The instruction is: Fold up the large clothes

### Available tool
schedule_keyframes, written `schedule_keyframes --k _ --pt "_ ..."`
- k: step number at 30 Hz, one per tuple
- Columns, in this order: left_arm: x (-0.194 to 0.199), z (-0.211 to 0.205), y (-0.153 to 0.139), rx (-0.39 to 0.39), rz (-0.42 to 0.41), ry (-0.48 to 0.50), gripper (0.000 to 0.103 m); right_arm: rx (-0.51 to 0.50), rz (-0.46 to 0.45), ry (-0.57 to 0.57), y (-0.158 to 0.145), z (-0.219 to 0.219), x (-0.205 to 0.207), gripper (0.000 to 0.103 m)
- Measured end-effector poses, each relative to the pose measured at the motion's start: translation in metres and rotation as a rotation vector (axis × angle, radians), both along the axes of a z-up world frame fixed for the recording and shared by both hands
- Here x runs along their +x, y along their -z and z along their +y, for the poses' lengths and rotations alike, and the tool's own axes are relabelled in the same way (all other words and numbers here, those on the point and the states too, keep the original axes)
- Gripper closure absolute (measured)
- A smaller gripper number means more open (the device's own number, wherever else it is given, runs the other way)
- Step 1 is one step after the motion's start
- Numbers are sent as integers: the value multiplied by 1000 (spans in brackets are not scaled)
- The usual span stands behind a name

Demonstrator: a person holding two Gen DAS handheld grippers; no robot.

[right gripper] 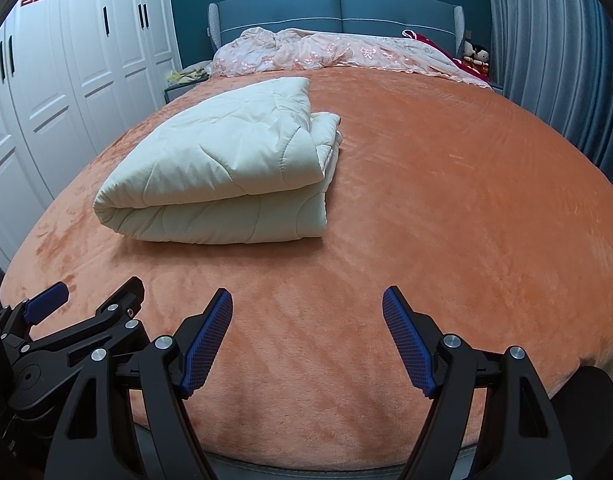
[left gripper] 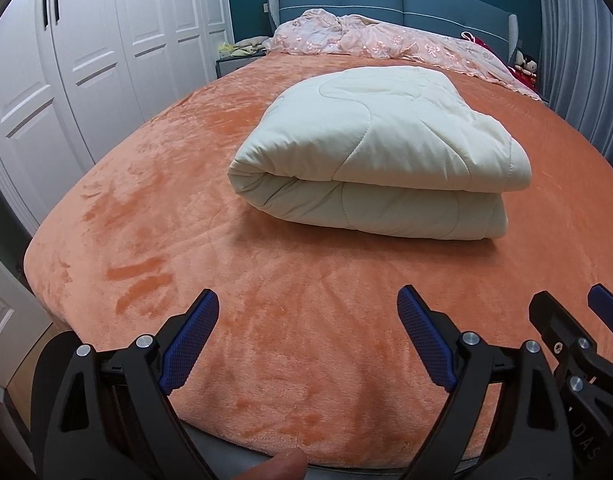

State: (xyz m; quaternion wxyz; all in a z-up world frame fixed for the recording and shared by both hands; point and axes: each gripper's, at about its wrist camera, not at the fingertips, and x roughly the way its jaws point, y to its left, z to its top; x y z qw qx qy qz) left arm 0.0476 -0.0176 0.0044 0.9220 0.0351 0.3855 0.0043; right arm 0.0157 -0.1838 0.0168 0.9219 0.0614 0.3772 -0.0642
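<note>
A cream quilted comforter (left gripper: 382,152) lies folded into a thick bundle on the orange bed cover (left gripper: 186,200); in the right wrist view the same comforter (right gripper: 222,172) sits left of centre. My left gripper (left gripper: 308,308) hangs open over the near end of the bed, well short of the bundle, with nothing between its blue pads. My right gripper (right gripper: 306,306) is also open and empty above the orange bed cover (right gripper: 446,200). Each gripper shows at the edge of the other's view, side by side.
A pink embroidered quilt (left gripper: 378,42) is bunched at the blue headboard (right gripper: 338,8). White wardrobe doors (left gripper: 86,60) run along the left side. Grey curtains (right gripper: 554,60) hang on the right. A fingertip (left gripper: 282,466) shows at the bottom edge.
</note>
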Motion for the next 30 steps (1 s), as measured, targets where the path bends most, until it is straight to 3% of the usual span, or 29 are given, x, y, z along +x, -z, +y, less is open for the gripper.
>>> schedule_keyframes --k 30 --pt "-1 -1 0 4 -4 6 16 1 1 5 -4 -2 0 27"
